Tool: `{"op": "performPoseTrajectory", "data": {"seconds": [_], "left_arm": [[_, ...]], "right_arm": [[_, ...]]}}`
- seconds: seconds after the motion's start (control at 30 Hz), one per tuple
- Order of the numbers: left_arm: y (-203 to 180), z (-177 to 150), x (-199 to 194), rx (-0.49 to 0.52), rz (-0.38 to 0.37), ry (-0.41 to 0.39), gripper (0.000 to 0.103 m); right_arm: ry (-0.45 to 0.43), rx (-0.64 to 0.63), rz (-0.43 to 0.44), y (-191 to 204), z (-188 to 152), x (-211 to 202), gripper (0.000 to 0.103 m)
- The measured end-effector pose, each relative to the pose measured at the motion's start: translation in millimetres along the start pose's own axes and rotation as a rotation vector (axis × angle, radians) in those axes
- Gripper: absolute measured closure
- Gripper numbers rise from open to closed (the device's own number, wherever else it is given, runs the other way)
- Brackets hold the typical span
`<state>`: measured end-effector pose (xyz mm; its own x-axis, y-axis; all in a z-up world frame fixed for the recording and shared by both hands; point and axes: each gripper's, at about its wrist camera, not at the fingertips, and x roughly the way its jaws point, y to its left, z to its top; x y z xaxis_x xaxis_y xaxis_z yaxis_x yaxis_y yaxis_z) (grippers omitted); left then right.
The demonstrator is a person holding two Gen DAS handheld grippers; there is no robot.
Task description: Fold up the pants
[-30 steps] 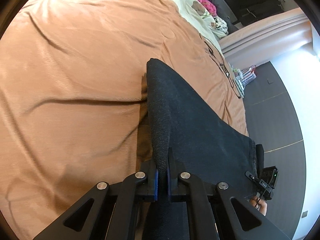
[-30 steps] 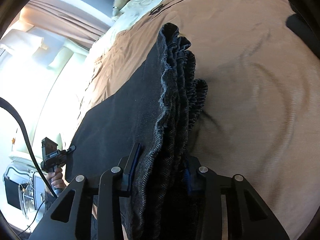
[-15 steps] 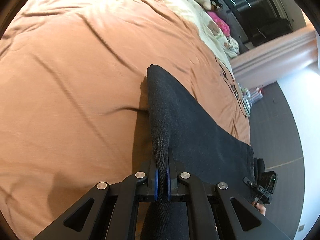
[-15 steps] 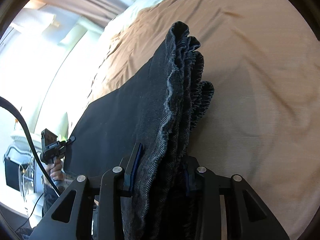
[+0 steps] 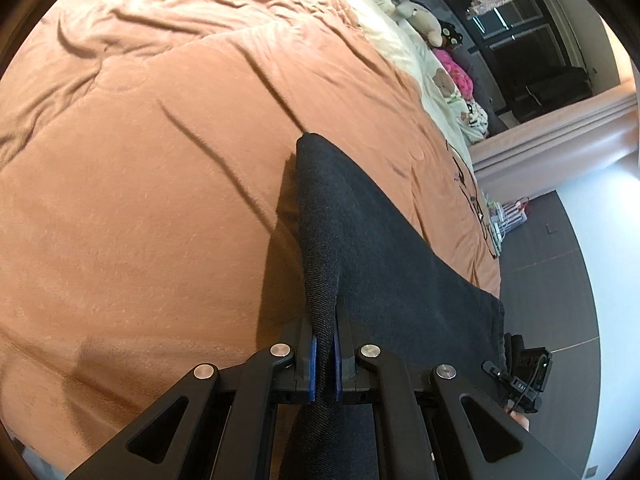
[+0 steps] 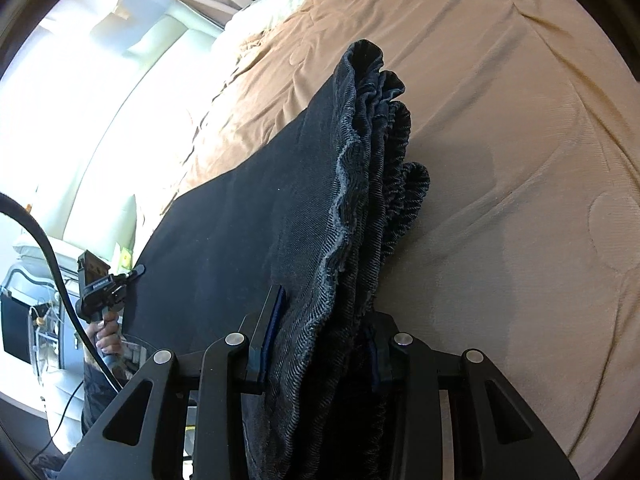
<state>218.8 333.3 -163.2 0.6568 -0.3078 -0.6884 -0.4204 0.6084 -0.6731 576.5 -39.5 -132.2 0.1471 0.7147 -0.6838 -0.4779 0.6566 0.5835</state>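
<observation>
Dark grey pants (image 5: pixel 384 264) hang stretched between my two grippers above an orange-brown bedspread (image 5: pixel 140 200). My left gripper (image 5: pixel 324 344) is shut on a thin edge of the pants, the blue pads pinching the cloth. In the right wrist view the pants (image 6: pixel 240 240) end in a thick gathered waistband (image 6: pixel 372 152) that stands up between the fingers of my right gripper (image 6: pixel 320 340), which is shut on that bunch. The other gripper shows small at the far end of the cloth in each view, with a hand (image 6: pixel 106 336) on its handle.
Cream bedding with stuffed toys (image 5: pixel 424 20) and a pink item (image 5: pixel 456 72) lies at the head of the bed. A dark floor (image 5: pixel 560 280) runs along the bed's right side. Bright curtains and a white seat (image 6: pixel 120 60) stand beyond the bed; a black cable (image 6: pixel 44 248) crosses at left.
Both grippers have carried the stretched pants sideways across the bed, keeping their grips. More of the wrinkled bedspread and the toys show in the left view; the right view has swung past the embroidered area.
</observation>
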Motion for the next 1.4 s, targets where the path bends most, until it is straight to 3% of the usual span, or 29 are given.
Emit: {"op": "performPoseTrajectory", "data": {"seconds": [0.23,0.3,0.57,0.8,1.13,1.4], "left_arm": [[13,-10,13,-0.038,0.02,0.023,0.095],[16,-13,12,-0.04,0.023,0.018,0.095],[23,-35,-1,-0.018,0.073,0.013,0.073],[38,-59,-12,-0.026,0.043,0.008,0.066],[44,-86,-28,-0.028,0.001,-0.015,0.057],[57,-104,-37,-0.077,-0.085,-0.026,0.055]], "right_arm": [[-0.012,0.055,-0.132,-12,3,6,0.07],[-0.019,0.045,-0.167,-11,1,5,0.062],[-0.026,0.045,-0.242,-11,-10,4,0.059],[-0.042,0.028,-0.305,-2,-34,-34,0.059],[-0.17,-0.091,-0.343,67,-47,-80,0.059],[-0.189,-0.214,-0.324,139,-50,-65,0.059]]}}
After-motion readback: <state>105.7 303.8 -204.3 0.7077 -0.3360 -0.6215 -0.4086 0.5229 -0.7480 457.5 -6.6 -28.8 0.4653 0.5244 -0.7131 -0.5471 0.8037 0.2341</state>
